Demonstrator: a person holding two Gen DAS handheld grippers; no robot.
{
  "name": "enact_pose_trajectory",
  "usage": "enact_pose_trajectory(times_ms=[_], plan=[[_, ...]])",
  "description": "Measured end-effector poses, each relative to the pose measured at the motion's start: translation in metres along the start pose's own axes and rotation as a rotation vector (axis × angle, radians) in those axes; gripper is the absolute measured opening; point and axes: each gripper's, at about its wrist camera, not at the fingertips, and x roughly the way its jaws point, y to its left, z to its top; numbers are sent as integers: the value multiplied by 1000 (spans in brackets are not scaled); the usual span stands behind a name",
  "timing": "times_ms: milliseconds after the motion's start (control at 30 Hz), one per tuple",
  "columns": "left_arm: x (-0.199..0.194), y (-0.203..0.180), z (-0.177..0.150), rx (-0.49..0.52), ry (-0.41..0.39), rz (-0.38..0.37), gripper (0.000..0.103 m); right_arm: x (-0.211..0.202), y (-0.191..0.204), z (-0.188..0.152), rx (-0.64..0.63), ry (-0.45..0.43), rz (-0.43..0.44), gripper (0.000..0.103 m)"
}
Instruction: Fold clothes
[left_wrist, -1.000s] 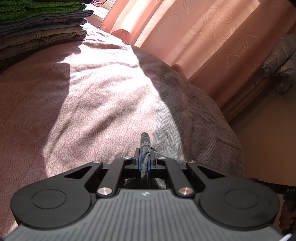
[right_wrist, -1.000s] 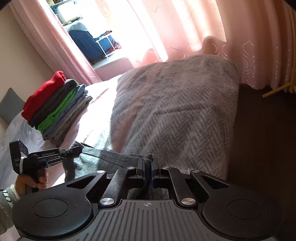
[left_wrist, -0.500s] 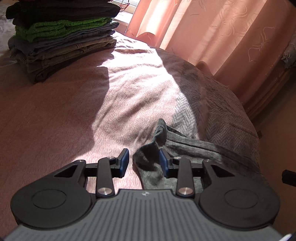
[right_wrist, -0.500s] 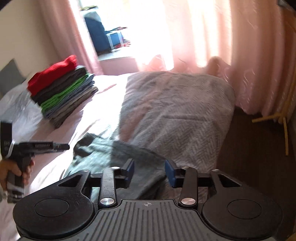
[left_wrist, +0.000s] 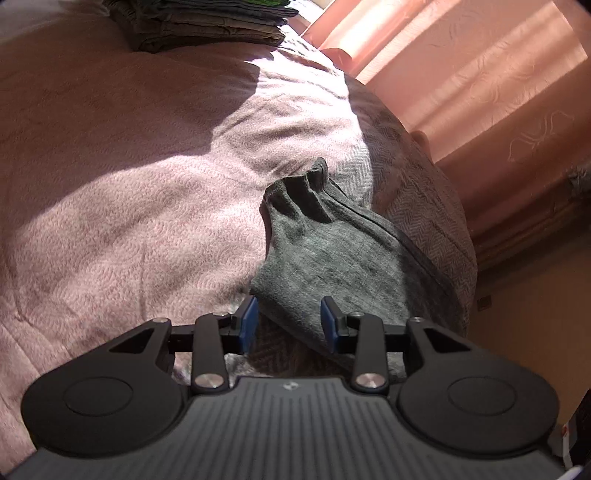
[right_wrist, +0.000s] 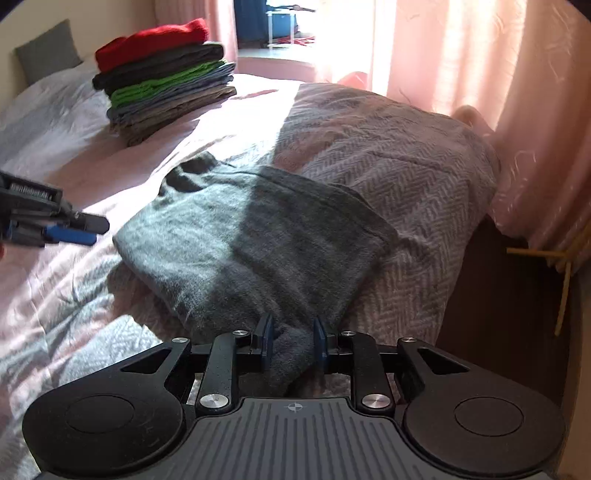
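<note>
Pink bedspread (left_wrist: 129, 192) — pink curtains (right_wrist: 480, 74).

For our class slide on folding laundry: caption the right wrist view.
Right hand-held gripper closing around the grey garment on the bed, folded stack behind.

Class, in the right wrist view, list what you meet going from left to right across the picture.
left gripper → stack of folded clothes → grey garment → herringbone blanket → pink curtain
</note>
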Motion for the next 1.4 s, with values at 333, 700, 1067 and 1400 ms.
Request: enact_pose_trajectory(times_ms=[333,700,1067,1400], plan=[[24,32,-20,-378,30,-84,56,-11,-69,-33,914,87,326,68],[46,34,-26,-466,-35,-137,4,21,-99,-16,983,108,351,17],[5,-16,-140,-654,-192,-60,5,16,-162,14,638,223,400,18],[-51,-30,-108,-411,-244,181,31,25,-191,52,578,213,462,44]])
